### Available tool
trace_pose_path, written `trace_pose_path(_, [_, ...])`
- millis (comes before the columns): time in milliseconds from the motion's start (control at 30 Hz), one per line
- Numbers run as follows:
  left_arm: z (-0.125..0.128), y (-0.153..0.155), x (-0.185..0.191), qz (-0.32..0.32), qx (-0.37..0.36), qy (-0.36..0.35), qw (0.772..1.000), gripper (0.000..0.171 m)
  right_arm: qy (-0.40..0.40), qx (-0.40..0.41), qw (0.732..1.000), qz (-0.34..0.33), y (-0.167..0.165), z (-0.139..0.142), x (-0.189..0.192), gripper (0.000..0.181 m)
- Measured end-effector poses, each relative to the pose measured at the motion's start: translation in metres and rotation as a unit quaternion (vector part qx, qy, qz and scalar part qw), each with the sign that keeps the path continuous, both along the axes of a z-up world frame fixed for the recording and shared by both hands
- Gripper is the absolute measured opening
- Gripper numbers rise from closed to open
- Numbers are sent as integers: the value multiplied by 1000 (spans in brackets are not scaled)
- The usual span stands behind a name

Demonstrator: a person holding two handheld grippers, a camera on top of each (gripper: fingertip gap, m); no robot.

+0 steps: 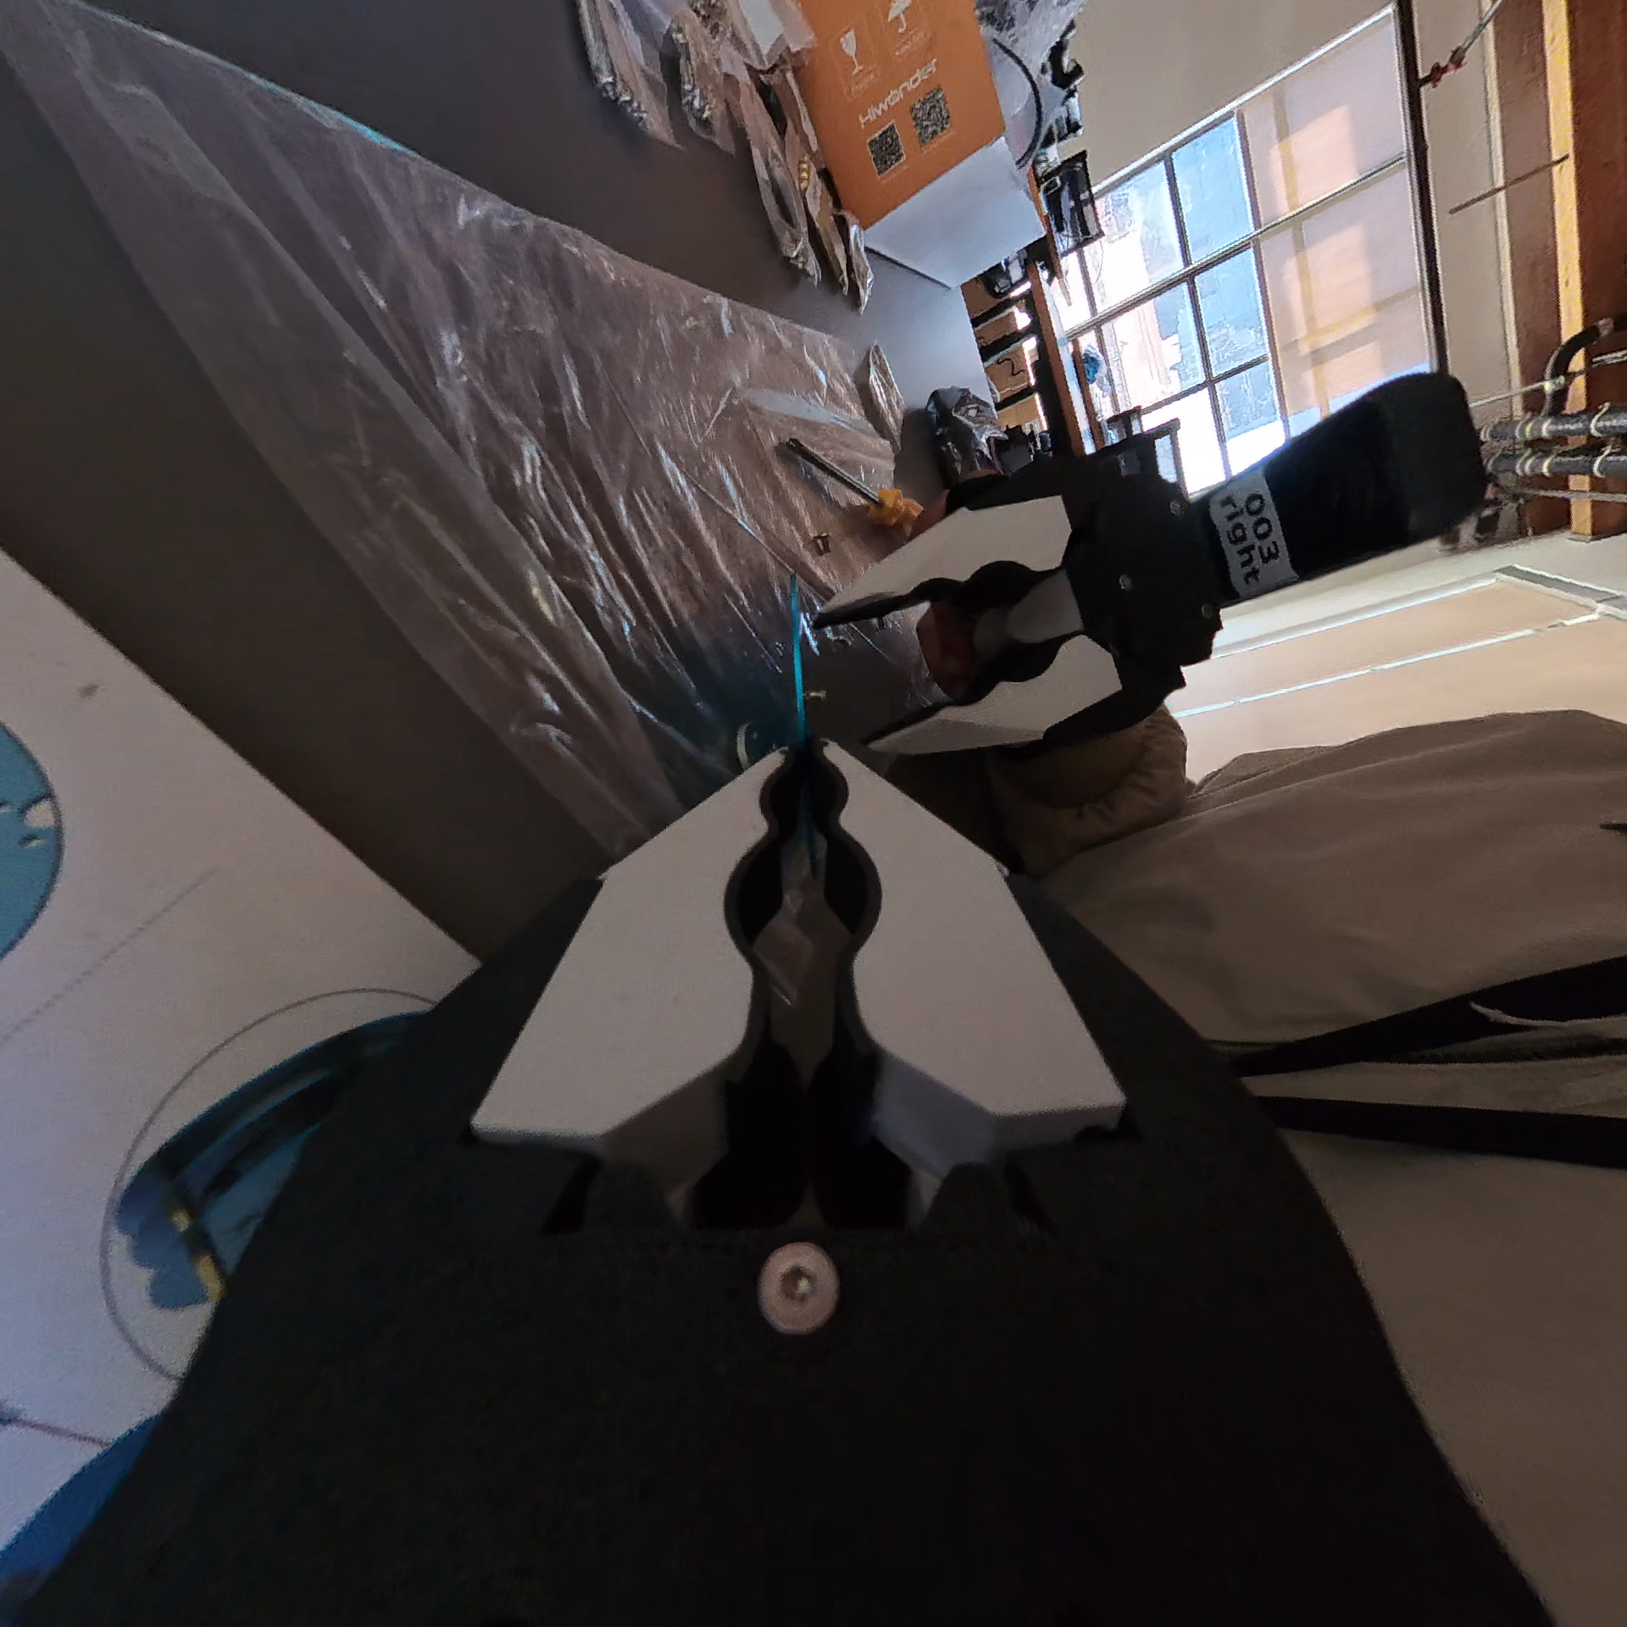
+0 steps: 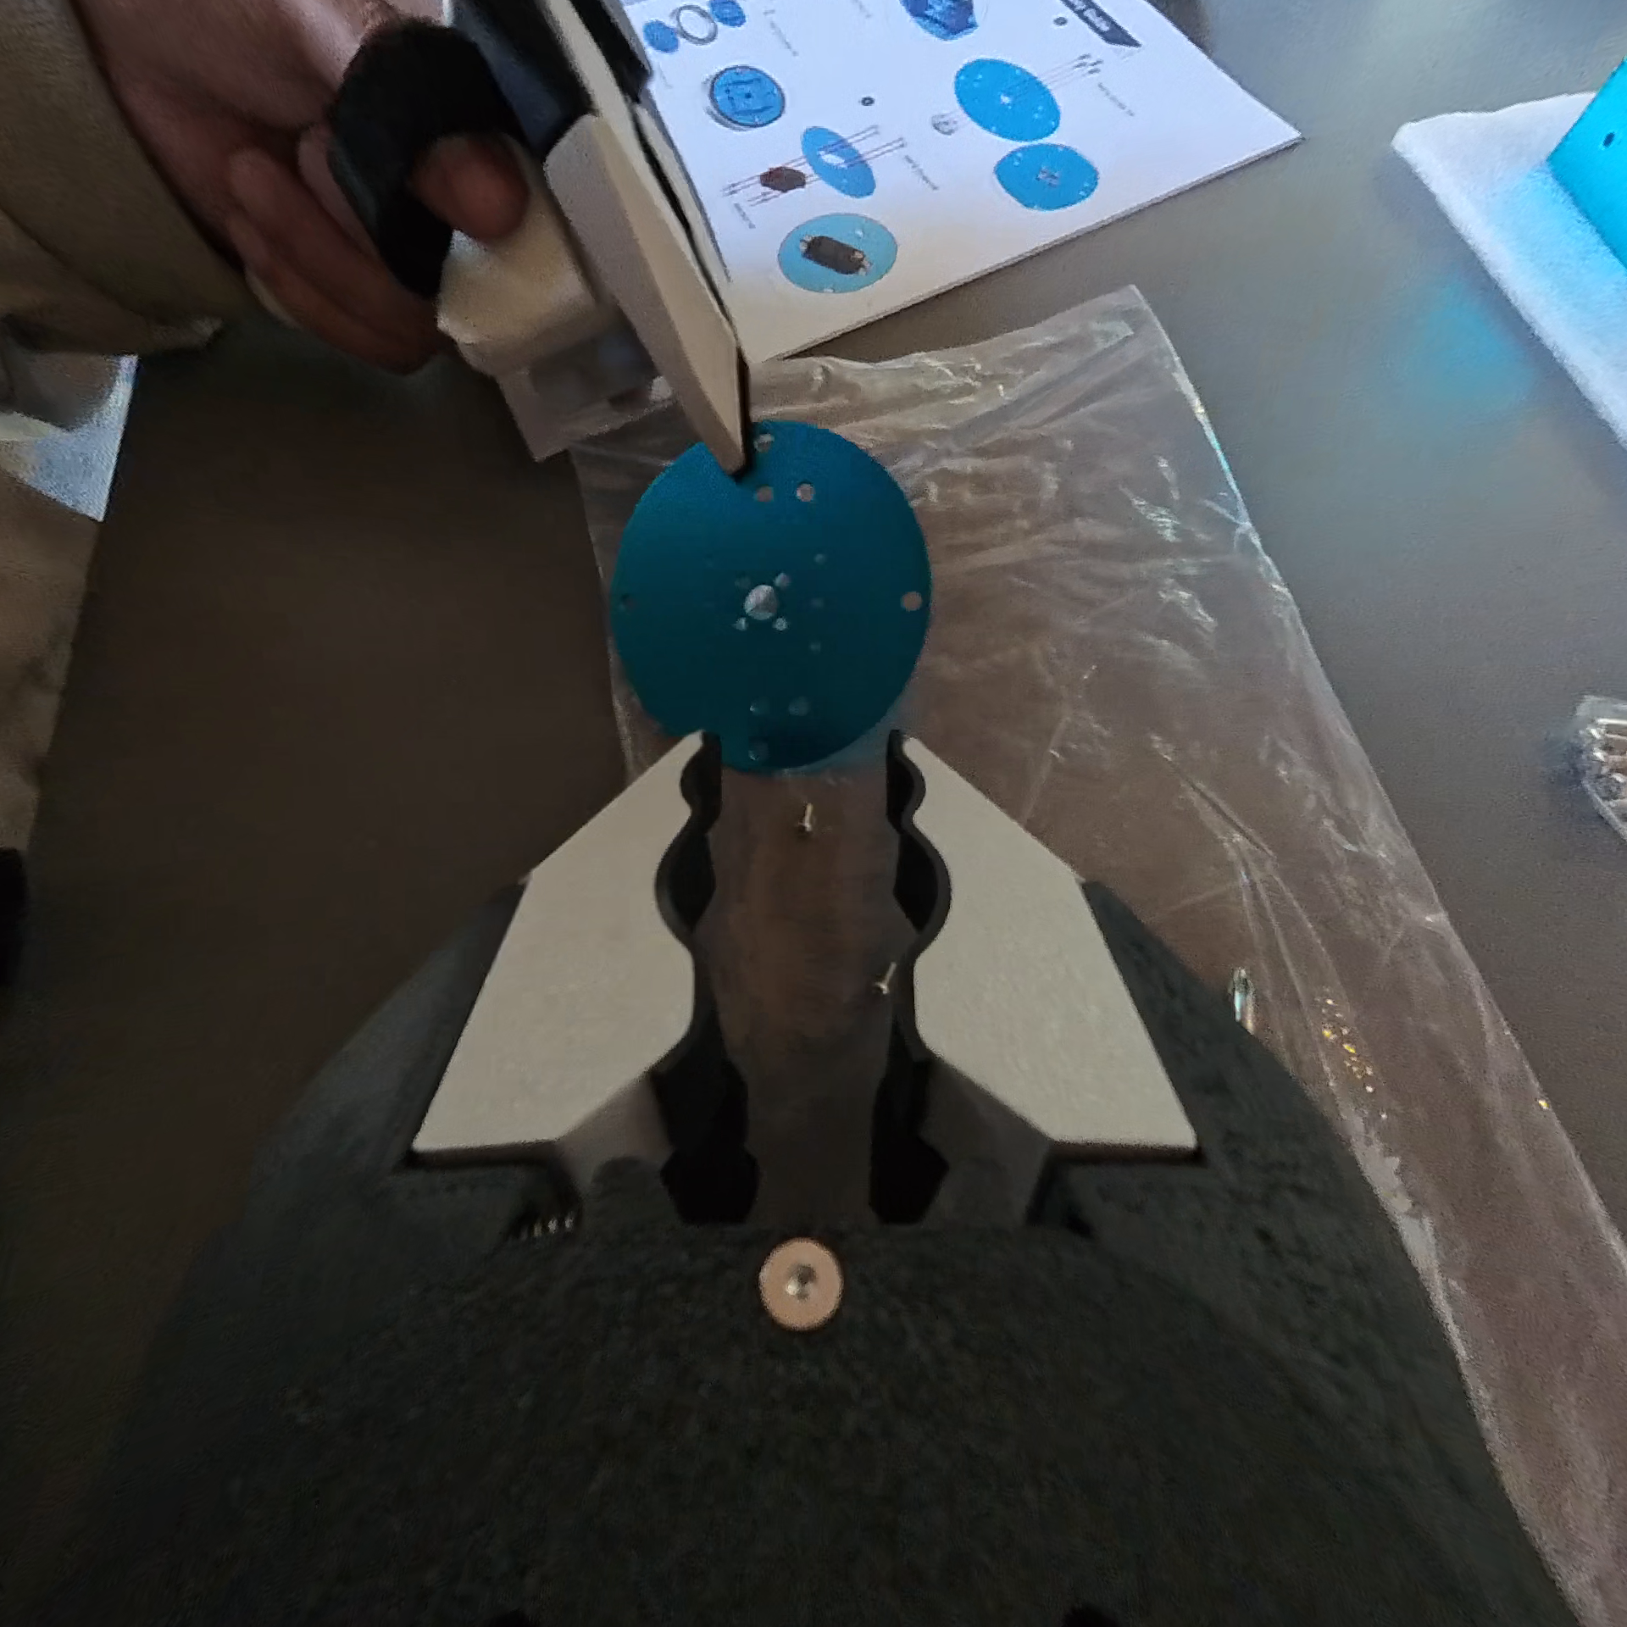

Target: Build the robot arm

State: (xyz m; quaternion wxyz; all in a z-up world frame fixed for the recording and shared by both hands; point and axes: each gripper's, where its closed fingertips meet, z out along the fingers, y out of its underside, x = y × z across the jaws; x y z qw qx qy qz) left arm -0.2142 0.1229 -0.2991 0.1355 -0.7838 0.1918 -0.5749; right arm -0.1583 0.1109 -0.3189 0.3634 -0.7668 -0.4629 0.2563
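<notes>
Left gripper (image 1: 806,755) pinches blue disc (image 2: 770,599); edge-on there.

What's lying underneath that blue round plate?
Under the blue disc, held by the left gripper, lies a clear plastic bag on the dark table. Whatever sits directly beneath is covered.

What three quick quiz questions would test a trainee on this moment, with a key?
1. True or false: the left gripper is shut on the rim of the blue disc.
2. Are the right gripper's fingers open or shut?
3. What lies on the table under the disc: A) a clear plastic bag, B) a towel, C) a tray?

Key
1. True: it pinches the disc's far edge and holds the disc on edge in the left wrist view.
2. Open, with the disc's near edge at the gap between its tips.
3. A, with two small screws on it.
</notes>
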Motion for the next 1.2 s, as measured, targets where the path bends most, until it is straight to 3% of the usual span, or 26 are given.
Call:
trace_pose_path(233, [16,-3,-5,-14,57,-37,998,1,106,-111,988,13,0,11,-13,38])
trace_pose_path(333, [28,-4,-8,-21,66,-76,995,1,175,-165,971,17,0,24,-15,12])
trace_pose_path(467, [54,-2,-9,-8,83,-140,987,5,311,-252,916,23,2,62,-14,1])
trace_pose_path(533, [67,-3,-9,2,93,-175,980,20,368,-297,881,22,5,79,-13,0])
trace_pose_path(700, [73,-12,-3,7,124,-188,974,3,410,-352,841,28,5,87,-21,0])
trace_pose_path(767, [62,-10,-5,20,127,-156,979,1,401,-338,851,12,8,81,-24,0])
trace_pose_path(833, [56,-9,-9,33,120,-140,982,1,348,-268,898,2,9,70,-26,1])
trace_pose_path(900, [48,-1,-20,69,113,-110,985,1,238,-158,958,-2,8,53,-18,20])
trace_pose_path(967, [42,8,-36,120,106,-83,984,1,80,-62,995,3,1,28,-2,24])
trace_pose_path(1033, [40,5,-42,138,93,-79,983,1,-16,23,1000,-11,0,15,10,21])
trace_pose_path(1100, [35,-8,-37,122,93,-69,986,1,-48,80,996,-8,-3,13,13,6])
trace_pose_path(1200, [27,-15,-32,135,105,-41,984,1,-52,79,995,14,-9,11,7,4])
